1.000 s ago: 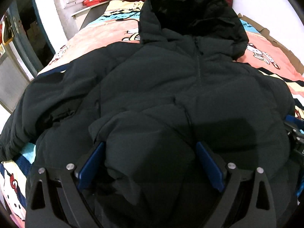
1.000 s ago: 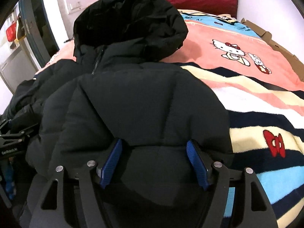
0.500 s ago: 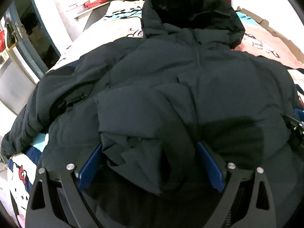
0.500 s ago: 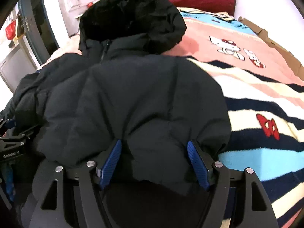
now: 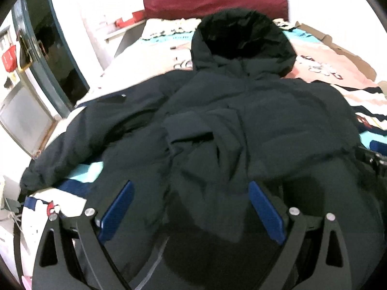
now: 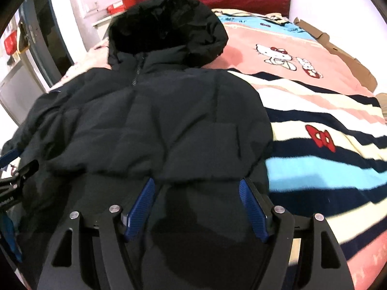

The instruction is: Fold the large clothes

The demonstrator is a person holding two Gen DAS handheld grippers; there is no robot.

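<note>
A large black hooded puffer jacket [image 5: 241, 120] lies front-up on the bed, hood [image 5: 241, 38] toward the headboard. It also fills the right wrist view [image 6: 169, 120]. Its right sleeve is folded across the chest; its left sleeve [image 5: 79, 140] stretches out to the left. My left gripper [image 5: 191, 193] is open, its blue pads over the jacket's lower left part. My right gripper [image 6: 197, 193] is open over the lower right edge. Each gripper shows at the edge of the other's view.
The bed carries a striped Hello Kitty blanket [image 6: 326, 133]. A dark red headboard [image 5: 212, 0] stands at the far end. A door and a wall [image 5: 48, 55] lie to the left. Cardboard [image 6: 343, 55] lines the bed's right side.
Both grippers have pulled back toward the jacket's hem and risen, so more of the jacket and bed shows. The fabric bunched between the left pads has dropped flat.
</note>
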